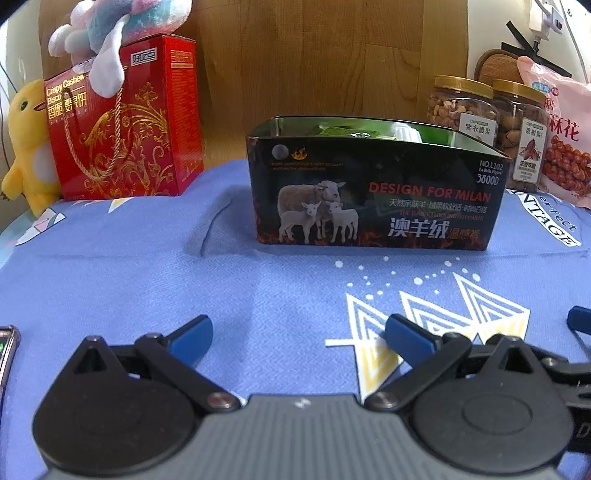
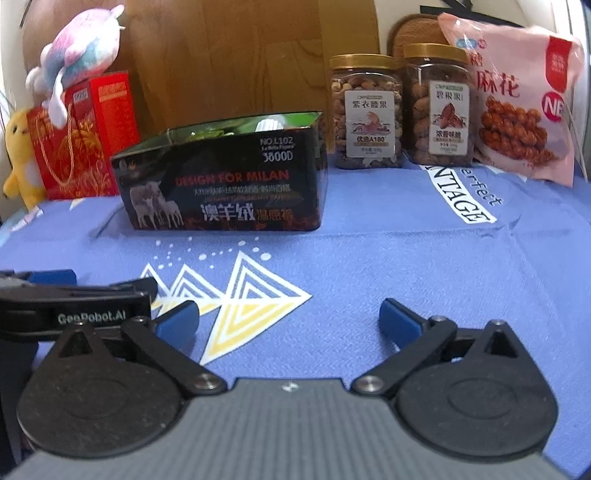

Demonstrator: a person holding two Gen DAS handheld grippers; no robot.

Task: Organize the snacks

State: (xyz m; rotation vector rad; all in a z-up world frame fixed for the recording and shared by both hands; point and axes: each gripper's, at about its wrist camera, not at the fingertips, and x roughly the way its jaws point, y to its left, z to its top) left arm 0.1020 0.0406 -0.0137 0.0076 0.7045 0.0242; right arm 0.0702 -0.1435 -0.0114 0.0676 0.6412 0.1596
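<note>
A black open-topped box point(image 1: 373, 199) point(image 2: 225, 181) printed with sheep stands on the blue cloth, with green packets and a white cap showing inside. Behind it to the right stand two gold-lidded nut jars point(image 1: 461, 107) point(image 2: 365, 110) and a pink bag of fried twists point(image 1: 561, 136) point(image 2: 517, 107). A red cashew biscuit box point(image 1: 122, 125) point(image 2: 81, 140) stands at the back left. My left gripper point(image 1: 299, 336) hovers open over the cloth in front of the black box, nothing between its blue pads. My right gripper point(image 2: 288, 321) is open and empty too, right of the left one.
A pastel plush toy point(image 1: 110, 33) lies on the red box, and a yellow plush duck point(image 1: 26, 144) leans beside it. A wooden board stands behind everything. The edge of a phone-like device point(image 1: 7, 350) shows at the left. The blue cloth point(image 2: 406, 258) carries white triangle prints.
</note>
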